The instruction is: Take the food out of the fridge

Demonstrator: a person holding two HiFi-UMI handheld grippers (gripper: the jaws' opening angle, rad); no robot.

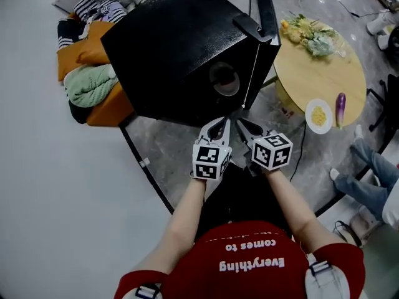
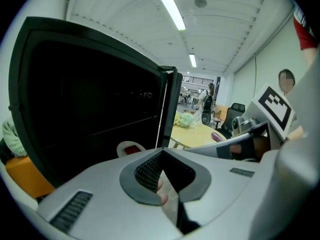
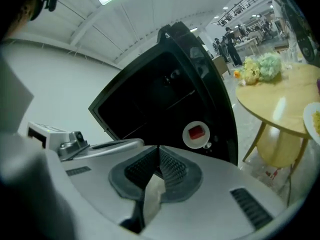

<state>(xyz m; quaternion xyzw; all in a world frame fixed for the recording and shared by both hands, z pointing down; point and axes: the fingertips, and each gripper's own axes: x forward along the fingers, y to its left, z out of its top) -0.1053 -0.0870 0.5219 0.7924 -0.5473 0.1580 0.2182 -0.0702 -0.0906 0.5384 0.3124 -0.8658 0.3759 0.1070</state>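
A black fridge (image 1: 181, 48) stands in front of me with its door (image 1: 265, 11) swung open at the right. Inside, low down, a white plate holding a red piece of food (image 1: 225, 80) shows in the head view. It also shows in the left gripper view, the plate (image 2: 131, 149), and in the right gripper view, the plate (image 3: 196, 134). My left gripper (image 1: 219, 122) and right gripper (image 1: 243, 124) hover side by side just before the opening, short of the plate. Both are shut with nothing between the pads (image 2: 150, 169) (image 3: 170, 166).
A round wooden table (image 1: 324, 73) to the right of the door carries a flower bunch (image 1: 312, 35), a plate of yellow food (image 1: 318, 115) and an eggplant (image 1: 340, 109). Orange cushions with a green cloth (image 1: 90, 86) lie left of the fridge. A person's legs (image 1: 368, 173) are at the far right.
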